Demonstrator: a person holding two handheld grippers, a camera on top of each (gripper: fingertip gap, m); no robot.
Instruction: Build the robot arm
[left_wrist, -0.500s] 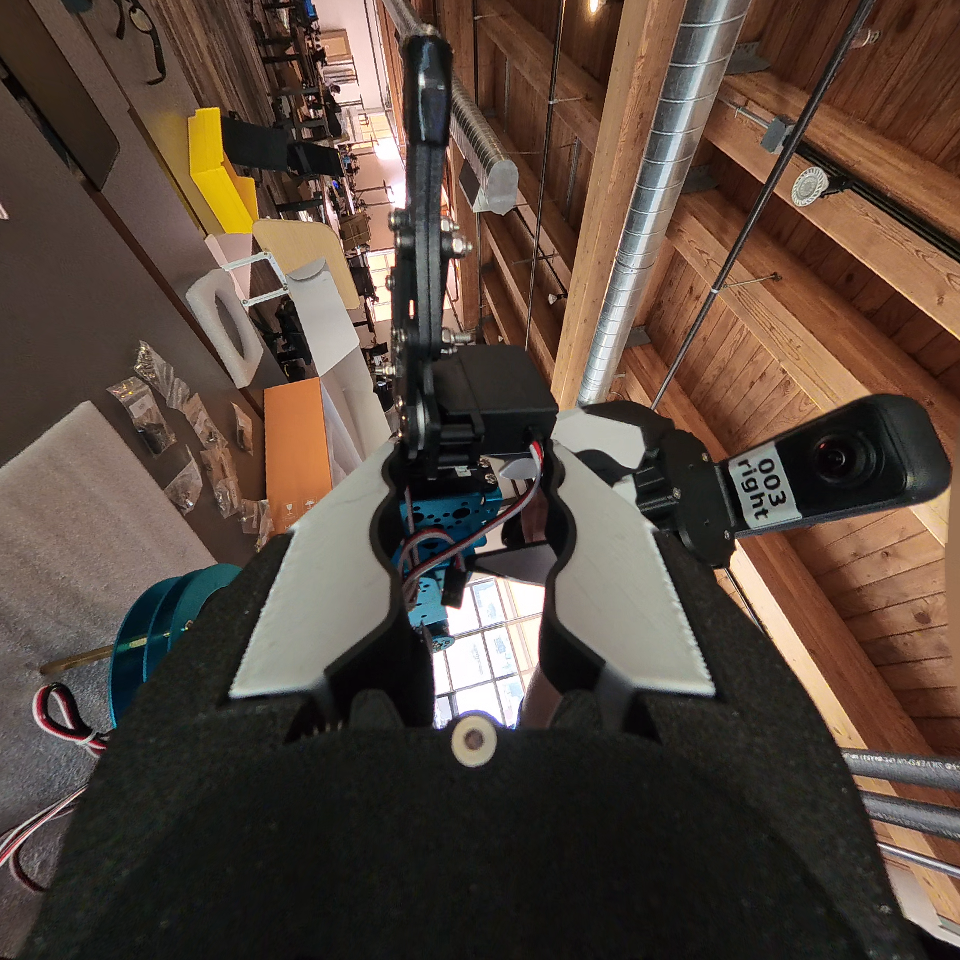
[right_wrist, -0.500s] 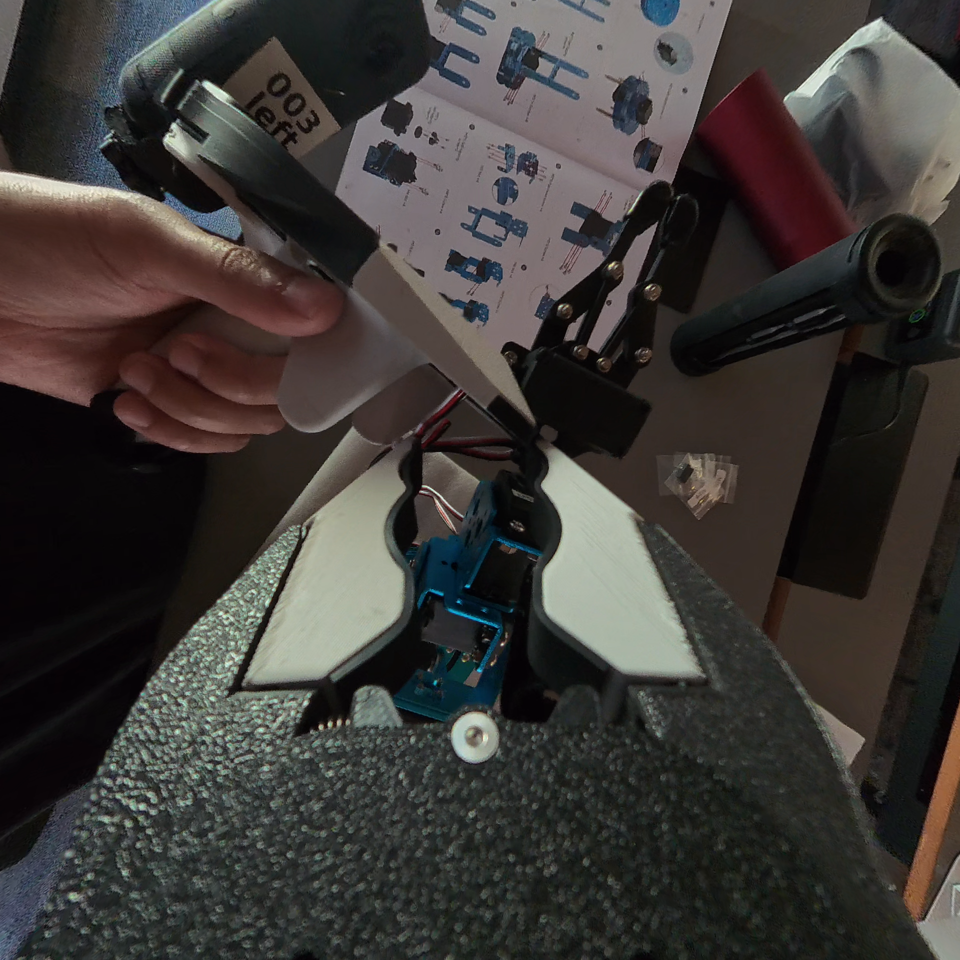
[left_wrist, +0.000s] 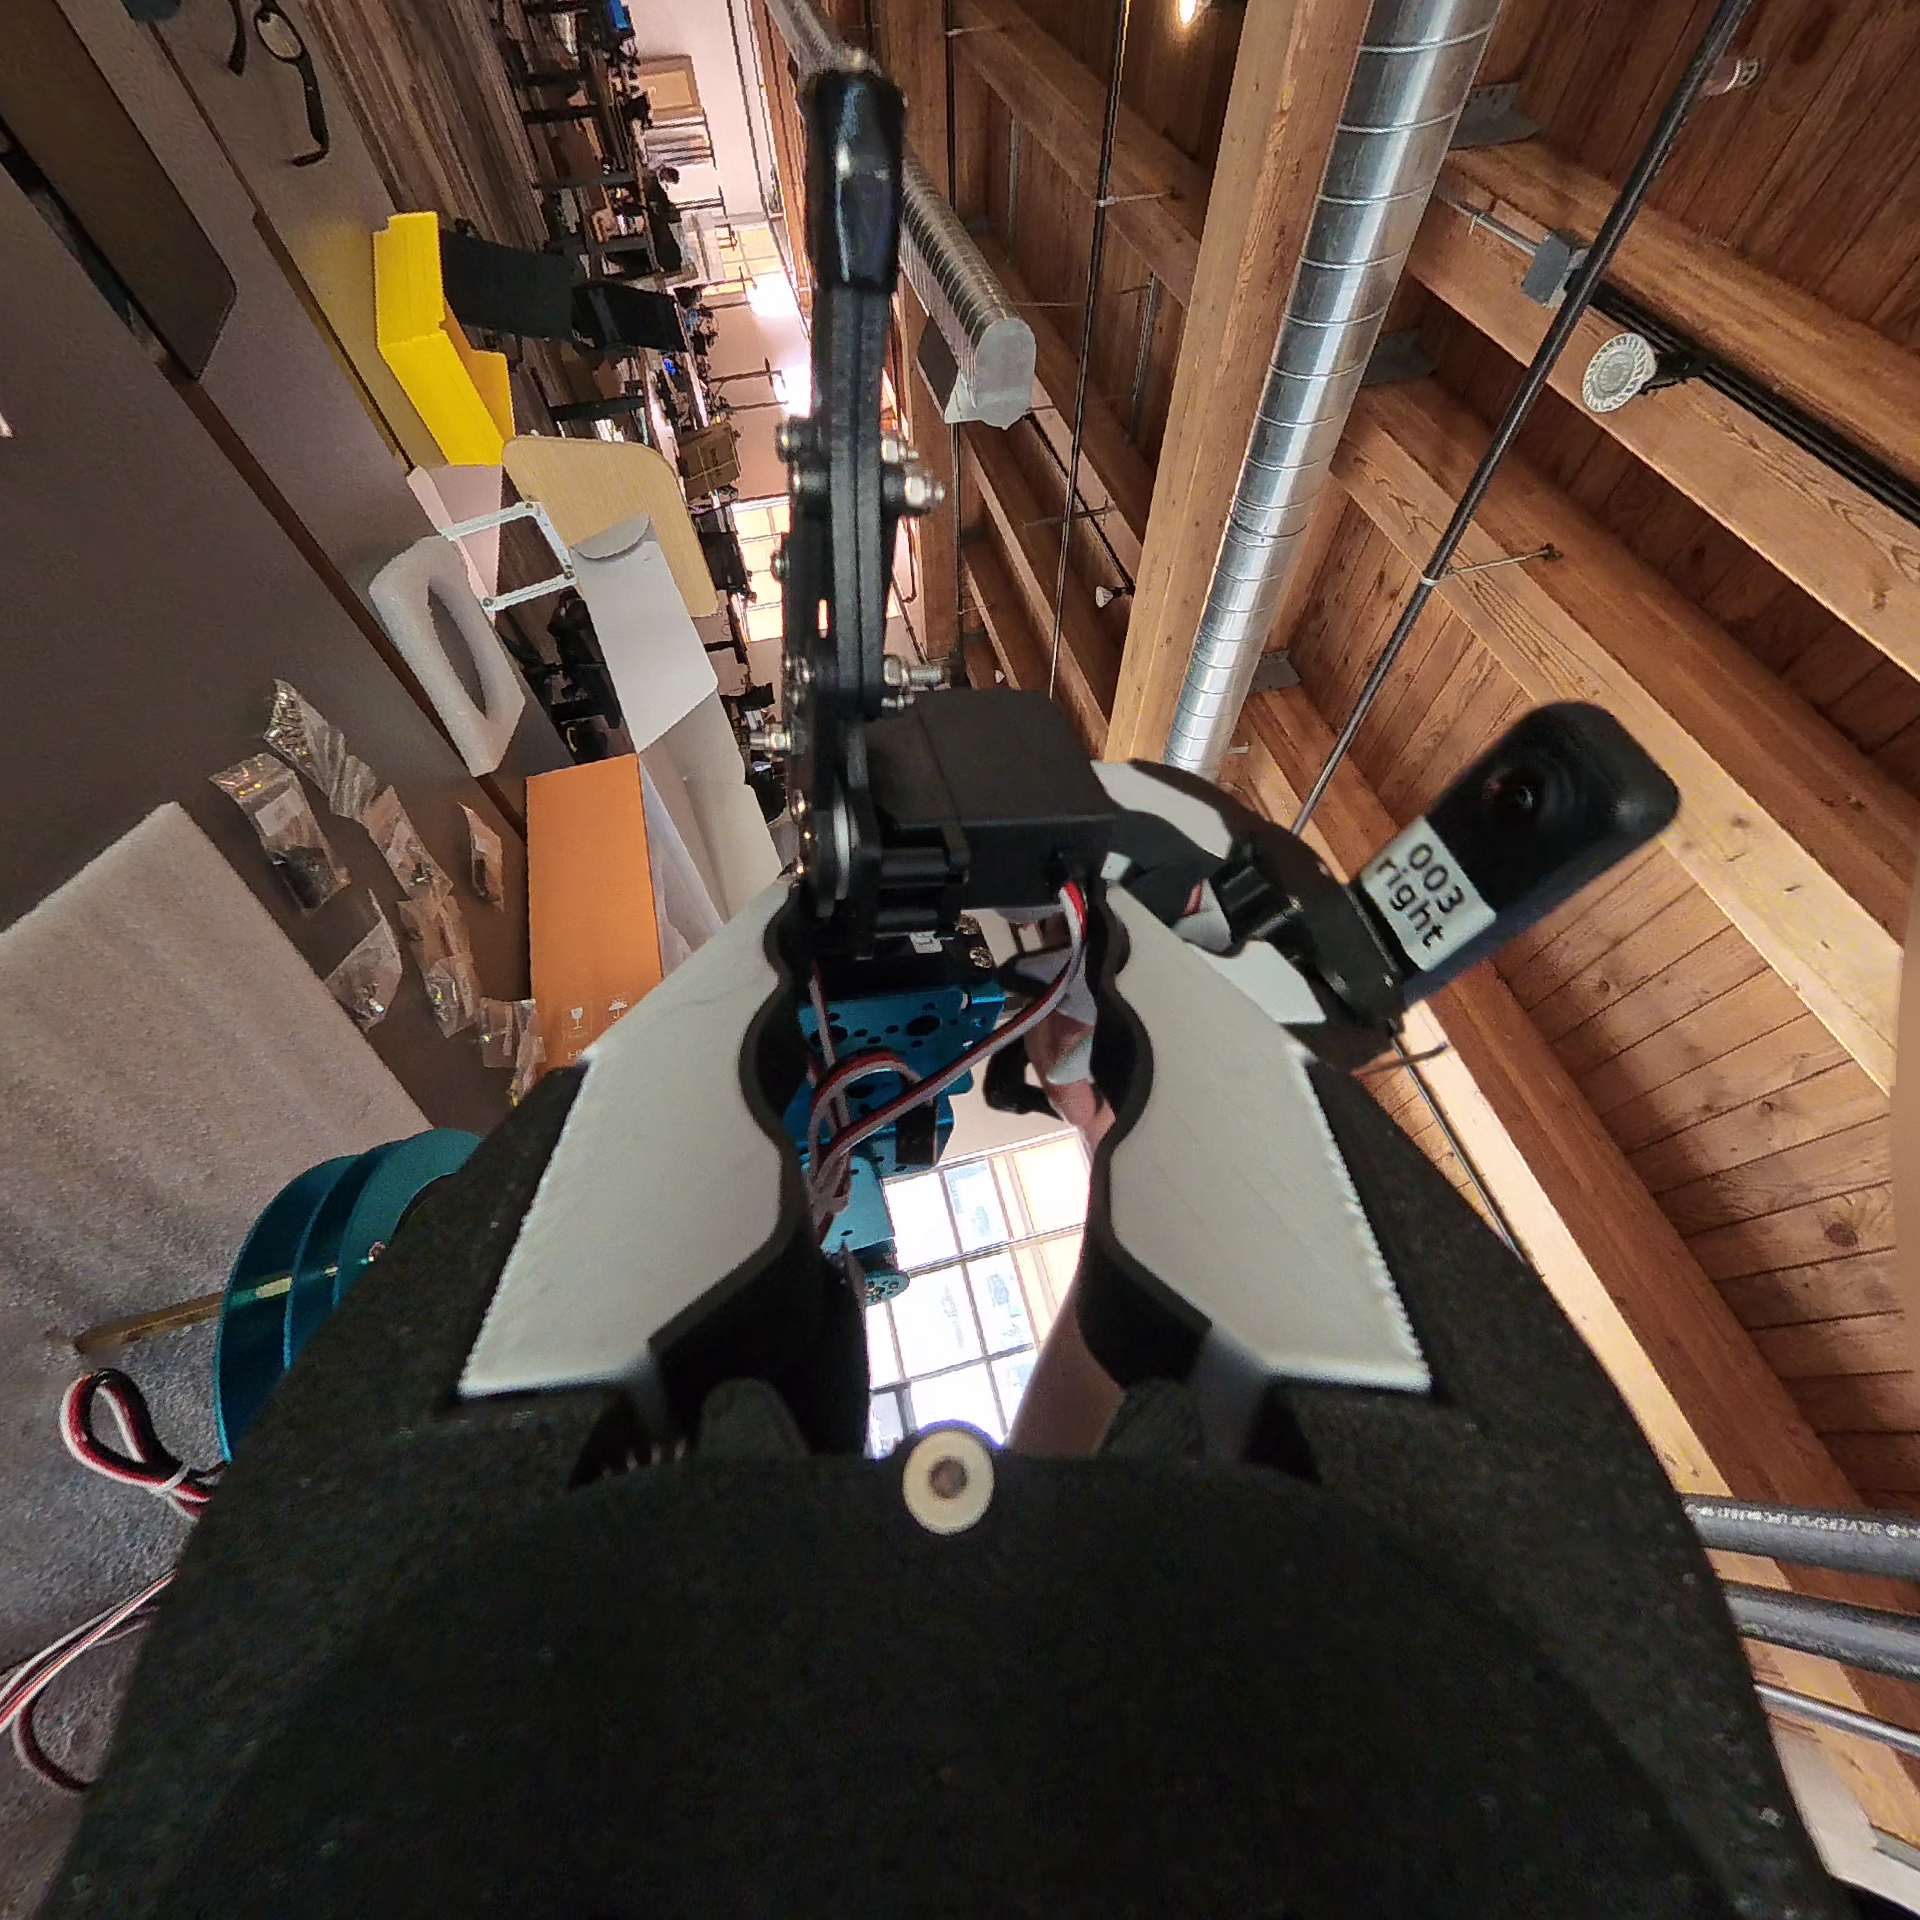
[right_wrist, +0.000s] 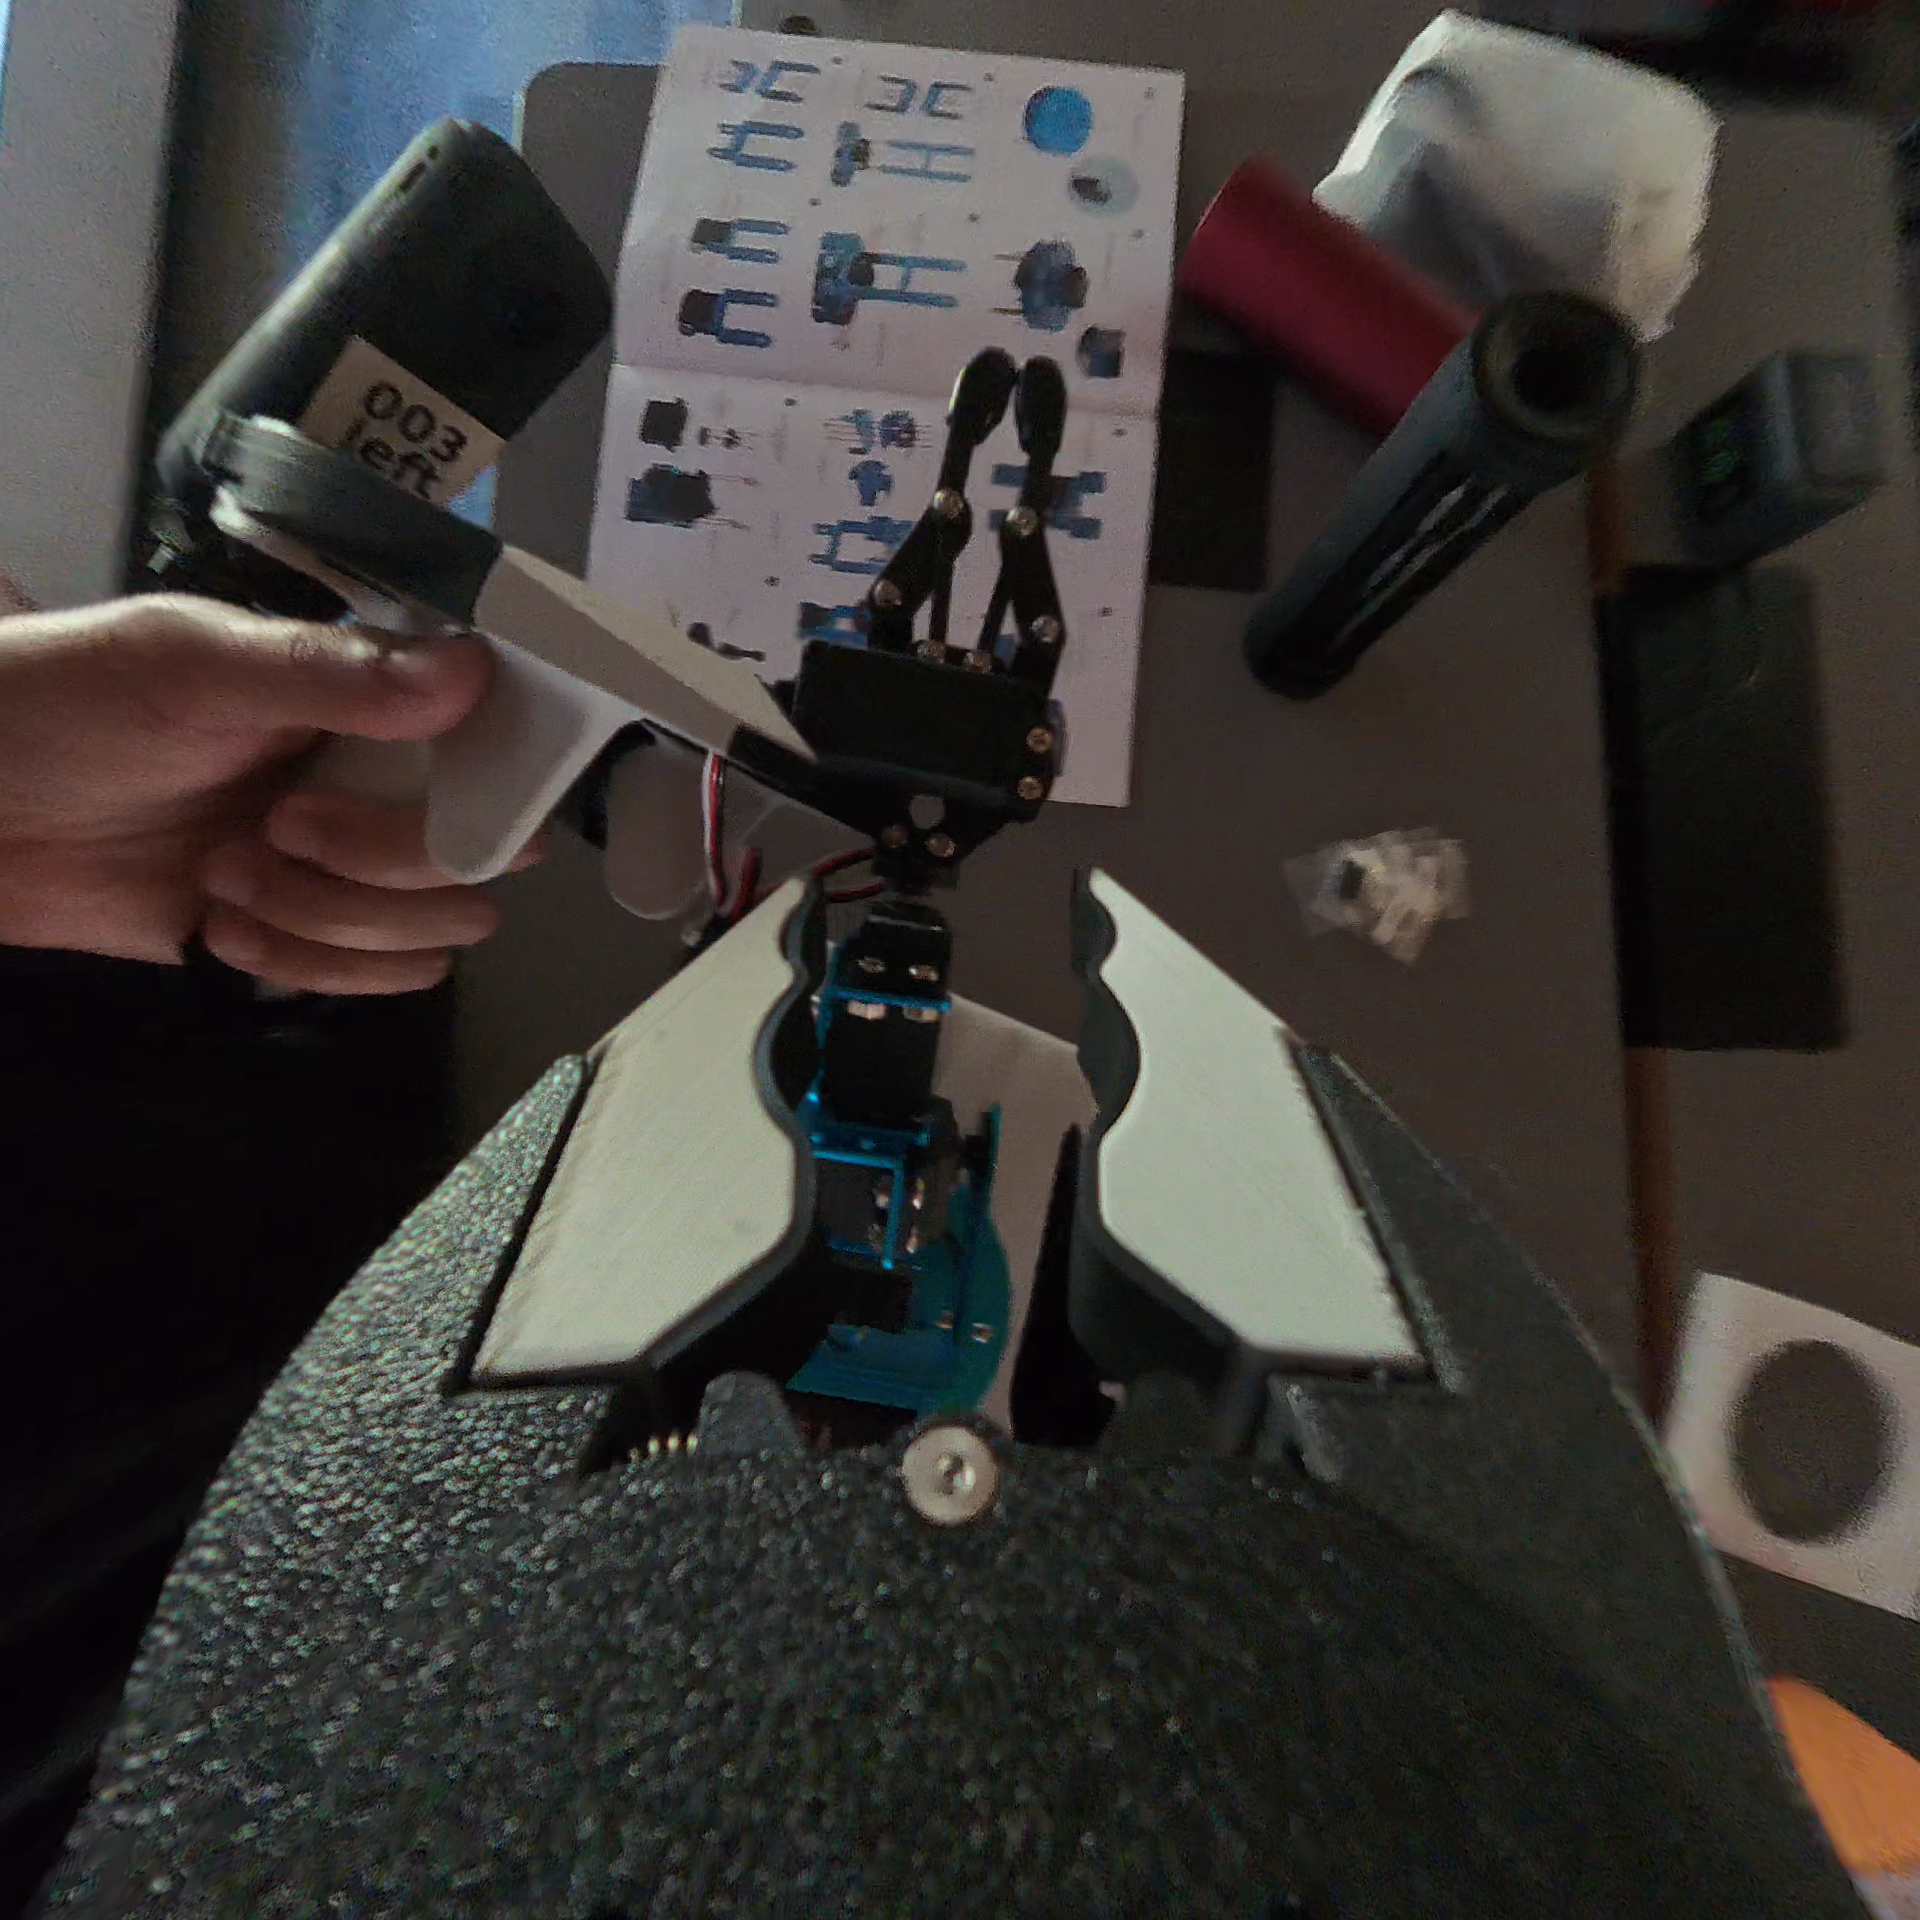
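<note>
A small robot arm with blue brackets (left_wrist: 904, 1039) and a shut black claw (left_wrist: 847, 416) is held up between both grippers. My left gripper (left_wrist: 948, 920) is shut on the black servo (left_wrist: 987, 790) at the claw's base. In the right wrist view a hand (right_wrist: 208, 748) holds this left gripper (right_wrist: 769, 779) against the servo (right_wrist: 925, 717). My right gripper (right_wrist: 945, 888) is open around the arm's blue section (right_wrist: 883, 1132). The arm lies against the left finger, with a clear gap to the right finger. The right gripper (left_wrist: 1278, 914) also shows behind the servo.
Below lie a printed sheet (right_wrist: 727, 416), a black tube (right_wrist: 1434, 499), a red roll (right_wrist: 1309, 281) and a small parts bag (right_wrist: 1371, 883). The left wrist view shows a teal disc (left_wrist: 301, 1278), white foam (left_wrist: 156, 1039), several parts bags (left_wrist: 312, 831) and an orange box (left_wrist: 592, 894). Left and right tips are no more than a few centimetres apart. The right tips stand about 5 cm off the arm's blue section (right_wrist: 883, 1132).
The right wrist view has swung so the sheet and claw stand upright. The arm no longer fills the right gripper's gap; a space shows beside it. The left view barely changed.
</note>
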